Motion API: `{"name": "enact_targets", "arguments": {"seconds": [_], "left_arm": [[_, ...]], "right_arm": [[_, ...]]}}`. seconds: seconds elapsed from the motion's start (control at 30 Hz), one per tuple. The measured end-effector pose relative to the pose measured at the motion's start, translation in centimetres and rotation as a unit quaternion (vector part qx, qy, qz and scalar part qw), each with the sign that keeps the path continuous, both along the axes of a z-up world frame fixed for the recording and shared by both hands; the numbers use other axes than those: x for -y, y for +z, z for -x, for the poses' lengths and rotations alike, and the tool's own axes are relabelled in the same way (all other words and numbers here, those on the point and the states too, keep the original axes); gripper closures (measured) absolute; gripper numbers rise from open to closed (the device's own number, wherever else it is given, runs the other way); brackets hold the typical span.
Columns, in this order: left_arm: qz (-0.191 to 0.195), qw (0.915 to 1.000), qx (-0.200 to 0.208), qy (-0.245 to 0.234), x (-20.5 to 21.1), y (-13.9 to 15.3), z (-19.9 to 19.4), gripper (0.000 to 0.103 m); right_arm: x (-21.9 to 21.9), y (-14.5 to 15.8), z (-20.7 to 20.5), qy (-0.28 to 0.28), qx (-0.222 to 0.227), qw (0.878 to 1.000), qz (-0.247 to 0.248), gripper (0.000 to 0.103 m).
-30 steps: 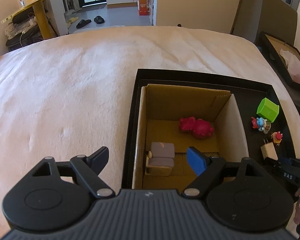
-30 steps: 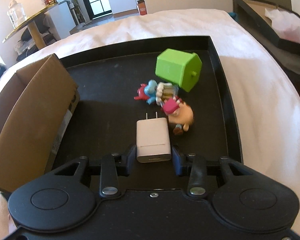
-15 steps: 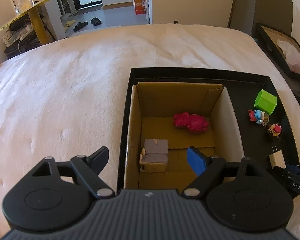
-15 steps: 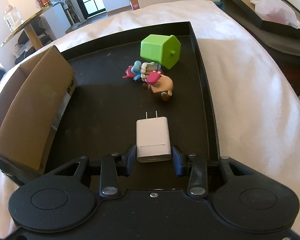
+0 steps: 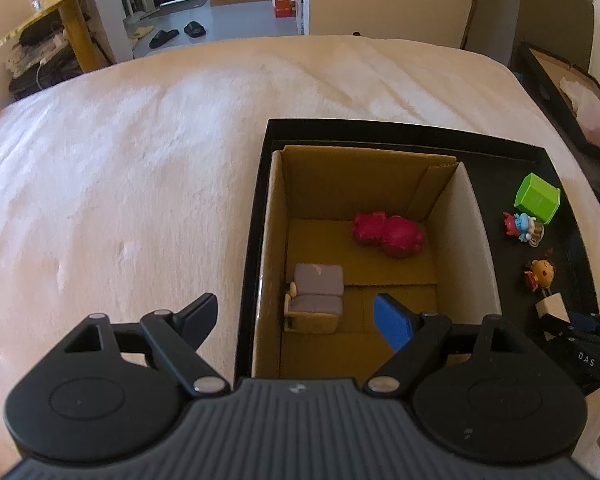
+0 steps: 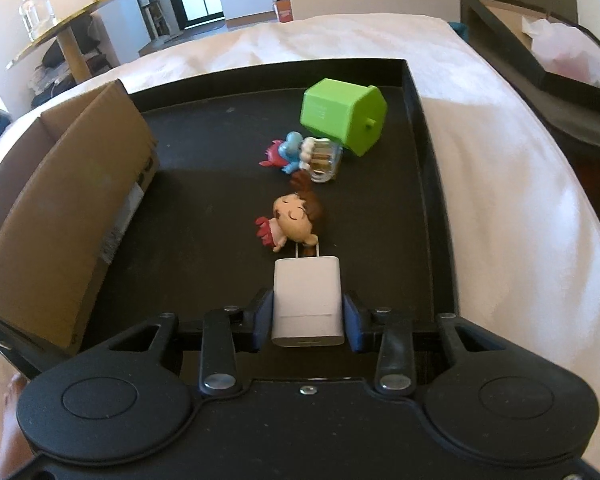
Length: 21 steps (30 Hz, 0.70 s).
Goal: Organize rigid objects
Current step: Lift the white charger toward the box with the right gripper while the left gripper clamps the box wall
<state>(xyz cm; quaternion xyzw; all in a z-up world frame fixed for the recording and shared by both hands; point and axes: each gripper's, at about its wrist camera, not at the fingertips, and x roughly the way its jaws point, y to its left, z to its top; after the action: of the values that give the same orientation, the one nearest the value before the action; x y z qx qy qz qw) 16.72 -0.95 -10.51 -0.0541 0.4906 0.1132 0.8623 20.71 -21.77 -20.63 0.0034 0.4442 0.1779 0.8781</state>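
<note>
My right gripper (image 6: 308, 316) is shut on a white plug charger (image 6: 307, 300), held over the black tray (image 6: 220, 208); it also shows in the left wrist view (image 5: 553, 307). On the tray lie a brown-haired figurine (image 6: 290, 220), a blue and red figurine (image 6: 300, 154) and a green block (image 6: 342, 117). A cardboard box (image 5: 474, 240) stands in the tray's left part with a red toy (image 5: 388, 233) and a small toy armchair (image 5: 316, 296) inside. My left gripper (image 5: 296, 322) is open and empty over the box's near edge.
The tray rests on a bed with a cream blanket (image 5: 120, 184). A second black tray with white paper (image 6: 560, 44) stands off the bed to the right. A yellow round table (image 5: 72, 4) and a doorway lie beyond the bed.
My right gripper lifted the charger, pulled back, then came forward toward the brown-haired figurine. That figurine shifted away from the blue and red one. The left gripper rose slightly.
</note>
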Motion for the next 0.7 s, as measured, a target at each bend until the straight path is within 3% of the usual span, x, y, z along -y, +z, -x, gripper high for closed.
{"name": "enact_targets", "arguments": {"seconds": [0.4, 0.7], "left_arm": [[0.017, 0.9995, 0.011, 0.025, -2.0, -0.7, 1.1, 0.019], [0.031, 0.9988, 0.034, 0.015, -2.0, -1.3, 1.7, 0.023]], "right_arm": [[-3.2, 4.5, 0.3, 0.021, 0.039, 0.999, -0.001, 0.067], [-6.4, 8.0, -0.1, 0.045, 0.072, 0.996, -0.009, 0.067]]}}
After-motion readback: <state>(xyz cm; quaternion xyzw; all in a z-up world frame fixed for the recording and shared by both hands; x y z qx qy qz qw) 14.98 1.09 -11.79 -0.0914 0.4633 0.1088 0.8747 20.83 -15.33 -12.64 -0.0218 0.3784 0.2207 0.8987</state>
